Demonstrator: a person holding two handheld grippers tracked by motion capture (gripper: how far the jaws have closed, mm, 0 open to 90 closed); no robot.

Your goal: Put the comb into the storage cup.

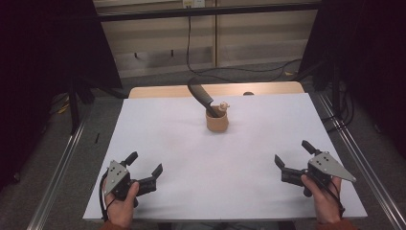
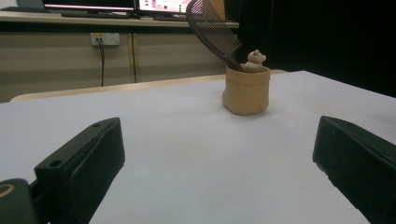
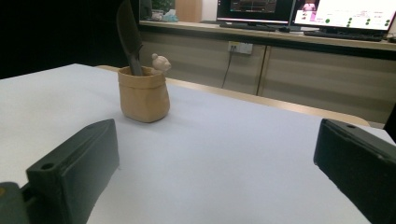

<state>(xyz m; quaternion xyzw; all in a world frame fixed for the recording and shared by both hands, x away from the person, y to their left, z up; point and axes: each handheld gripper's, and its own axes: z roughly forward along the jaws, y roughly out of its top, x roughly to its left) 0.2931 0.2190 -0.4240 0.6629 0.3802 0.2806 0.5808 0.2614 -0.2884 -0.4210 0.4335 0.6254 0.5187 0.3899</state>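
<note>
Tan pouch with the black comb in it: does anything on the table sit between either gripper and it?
Nothing visible does. The tan pouch stands alone mid-table, holding the black comb and a small bear figure. Bare white table lies between it and the open left gripper and right gripper.
</note>
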